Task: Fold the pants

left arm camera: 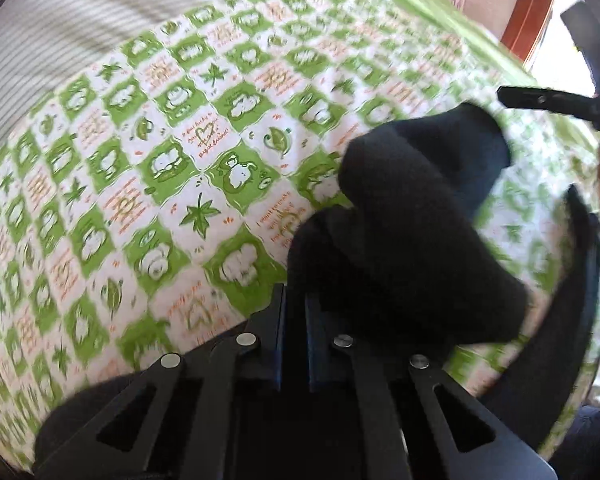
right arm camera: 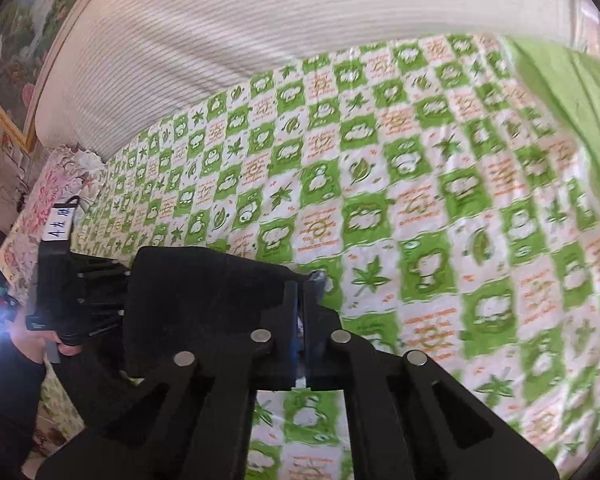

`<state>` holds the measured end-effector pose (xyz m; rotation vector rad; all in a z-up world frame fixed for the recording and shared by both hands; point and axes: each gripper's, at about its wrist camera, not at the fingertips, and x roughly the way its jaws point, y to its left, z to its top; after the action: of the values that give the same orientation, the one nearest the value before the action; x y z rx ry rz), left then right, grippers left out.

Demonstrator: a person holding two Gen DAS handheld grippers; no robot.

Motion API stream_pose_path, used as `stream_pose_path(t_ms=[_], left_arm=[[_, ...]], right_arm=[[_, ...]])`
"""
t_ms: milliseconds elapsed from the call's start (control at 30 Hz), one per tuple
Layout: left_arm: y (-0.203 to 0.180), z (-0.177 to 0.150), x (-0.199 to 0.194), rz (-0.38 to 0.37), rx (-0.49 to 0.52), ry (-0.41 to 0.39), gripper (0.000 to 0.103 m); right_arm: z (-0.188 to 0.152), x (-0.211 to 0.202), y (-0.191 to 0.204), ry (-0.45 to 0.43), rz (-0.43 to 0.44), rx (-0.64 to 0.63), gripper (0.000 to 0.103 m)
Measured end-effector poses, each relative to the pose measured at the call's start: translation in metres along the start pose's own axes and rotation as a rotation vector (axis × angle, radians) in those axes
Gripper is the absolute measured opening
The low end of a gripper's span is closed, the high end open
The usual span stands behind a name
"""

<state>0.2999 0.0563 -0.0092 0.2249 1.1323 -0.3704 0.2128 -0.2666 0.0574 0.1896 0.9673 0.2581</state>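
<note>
Left wrist view: both claws, left claw and right claw, pinch soft black pants over checkered sheet.

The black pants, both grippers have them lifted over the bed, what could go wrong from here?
1. The black pants hang bunched from the left gripper, so they may land creased on the green checked bedsheet instead of flat.
2. The right gripper seems to pinch only an edge of the fabric; a tug might pull it free.
3. Both views are motion-blurred; moving this fast, the layers could land misaligned.
</note>
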Motion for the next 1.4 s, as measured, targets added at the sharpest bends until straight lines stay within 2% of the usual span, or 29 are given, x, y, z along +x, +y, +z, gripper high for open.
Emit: stream_pose_path(t_ms=[133, 167, 233, 300, 367, 400, 433, 467, 500, 567, 600, 633, 667, 700, 933, 1100, 1167, 1267, 1400], left_arm=[[-0.015, -0.02, -0.032, -0.009, 0.01, -0.045, 0.005], [-0.021, -0.026, -0.039, -0.009, 0.01, -0.052, 0.005], [-0.03, -0.035, -0.049, -0.014, 0.007, -0.059, 0.005], [-0.032, -0.047, -0.059, -0.027, 0.003, -0.066, 0.005], [-0.037, -0.051, -0.062, -0.028, -0.003, -0.066, 0.005], [-0.037, -0.053, -0.064, -0.031, -0.008, -0.065, 0.005], [-0.037, -0.056, -0.065, -0.035, -0.014, -0.064, 0.005], [-0.035, -0.056, -0.065, -0.04, -0.02, -0.062, 0.005], [-0.034, -0.056, -0.065, -0.043, -0.024, -0.061, 0.005], [-0.035, -0.057, -0.064, -0.045, -0.028, -0.062, 0.005], [-0.035, -0.057, -0.064, -0.044, -0.029, -0.064, 0.005], [-0.036, -0.058, -0.066, -0.039, -0.033, -0.07, 0.005], [-0.036, -0.059, -0.068, -0.035, -0.039, -0.079, 0.005], [-0.035, -0.06, -0.072, -0.033, -0.046, -0.089, 0.004], [-0.041, -0.08, -0.102, -0.043, -0.101, -0.144, 0.004], [-0.063, -0.107, -0.113, -0.066, -0.11, -0.145, 0.004], [-0.073, -0.119, -0.114, -0.076, -0.116, -0.142, 0.004], [-0.089, -0.135, -0.116, -0.092, -0.114, -0.142, 0.004], [-0.105, -0.157, -0.118, -0.093, -0.112, -0.133, 0.004]], right_arm=[[-0.007, -0.028, -0.007, -0.041, -0.041, -0.021, 0.002], [-0.007, -0.031, -0.011, -0.041, -0.029, -0.011, 0.002], [-0.009, -0.034, -0.02, -0.034, 0.057, 0.049, 0.002], [-0.007, -0.028, -0.022, -0.005, 0.088, 0.076, 0.004], [-0.006, -0.018, -0.025, 0.021, 0.122, 0.121, 0.023], [-0.005, -0.01, -0.026, 0.029, 0.119, 0.14, 0.049], [-0.004, -0.004, -0.024, 0.031, 0.109, 0.143, 0.07], [-0.003, 0.005, -0.024, 0.038, 0.086, 0.139, 0.075], [-0.003, 0.012, -0.022, 0.042, 0.071, 0.14, 0.075], [-0.005, 0.027, -0.022, 0.07, 0.105, 0.165, 0.072], [-0.007, 0.036, -0.022, 0.088, 0.134, 0.181, 0.059], [-0.009, 0.043, -0.018, 0.102, 0.15, 0.182, 0.036], [-0.01, 0.045, -0.016, 0.107, 0.15, 0.174, 0.022], [-0.012, 0.042, -0.013, 0.095, 0.131, 0.151, 0.003], [-0.019, -0.03, -0.005, -0.081, 0.063, 0.039, 0.003], [-0.035, -0.093, -0.021, -0.201, 0.029, 0.002, 0.003], [-0.045, -0.102, -0.031, -0.199, 0.011, 0.017, 0.003], [-0.074, -0.118, -0.045, -0.207, 0.03, 0.032, 0.003], [-0.113, -0.136, -0.036, -0.245, 0.041, -0.026, 0.003]])
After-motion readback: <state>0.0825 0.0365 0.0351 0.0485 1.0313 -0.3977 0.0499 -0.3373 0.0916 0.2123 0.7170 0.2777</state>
